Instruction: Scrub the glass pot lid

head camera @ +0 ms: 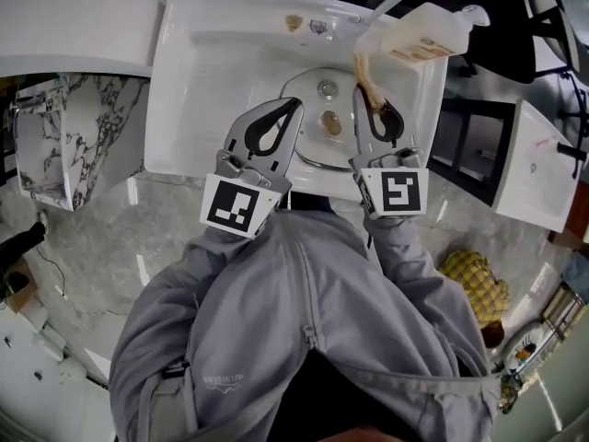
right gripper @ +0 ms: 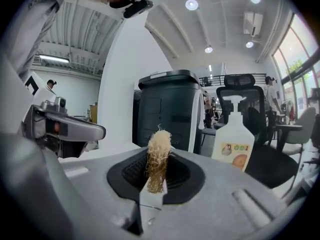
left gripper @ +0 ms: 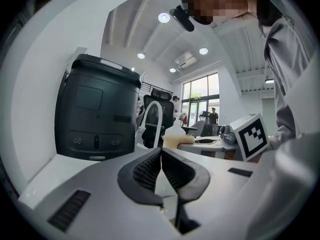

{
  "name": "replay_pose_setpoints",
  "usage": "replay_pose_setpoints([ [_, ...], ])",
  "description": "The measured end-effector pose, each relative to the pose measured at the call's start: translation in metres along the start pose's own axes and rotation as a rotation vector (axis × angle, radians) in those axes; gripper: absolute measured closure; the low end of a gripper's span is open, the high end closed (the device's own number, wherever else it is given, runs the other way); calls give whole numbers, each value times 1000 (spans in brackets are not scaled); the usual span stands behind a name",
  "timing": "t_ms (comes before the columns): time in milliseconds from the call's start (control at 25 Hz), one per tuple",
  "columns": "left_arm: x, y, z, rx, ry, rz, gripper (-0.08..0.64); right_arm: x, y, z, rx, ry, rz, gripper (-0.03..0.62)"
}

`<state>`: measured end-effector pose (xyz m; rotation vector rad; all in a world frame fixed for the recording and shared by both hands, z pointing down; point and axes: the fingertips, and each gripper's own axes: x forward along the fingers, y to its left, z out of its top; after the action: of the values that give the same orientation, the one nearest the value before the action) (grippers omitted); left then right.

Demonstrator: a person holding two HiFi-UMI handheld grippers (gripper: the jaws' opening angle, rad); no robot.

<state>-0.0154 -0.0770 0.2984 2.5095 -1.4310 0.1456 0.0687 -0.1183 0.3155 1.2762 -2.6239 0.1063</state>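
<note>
Glass pot lid — lying in sink basin.
Left gripper pressed shut, empty; right gripper pinching loofah strip — thin hold may slip, or unsteadied lid skate on porcelain.

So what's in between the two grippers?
In the head view, the glass pot lid lies in the sink, between the shut left gripper and the right gripper, whose jaws pinch a scrubber.
</note>
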Motion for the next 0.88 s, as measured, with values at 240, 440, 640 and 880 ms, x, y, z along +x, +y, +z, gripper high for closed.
replay_pose_setpoints([
  [240,0,18,-42,-21,69,41,549,23,5,-49,1,78,51,552],
  [440,5,33,-76,-36,132,69,549,43,10,-86,5,138,90,552],
  [640,8,47,-104,-57,172,97,549,59,16,-119,-8,203,130,552],
  [880,14,61,-135,-61,228,110,549,79,24,-159,-45,329,201,552],
])
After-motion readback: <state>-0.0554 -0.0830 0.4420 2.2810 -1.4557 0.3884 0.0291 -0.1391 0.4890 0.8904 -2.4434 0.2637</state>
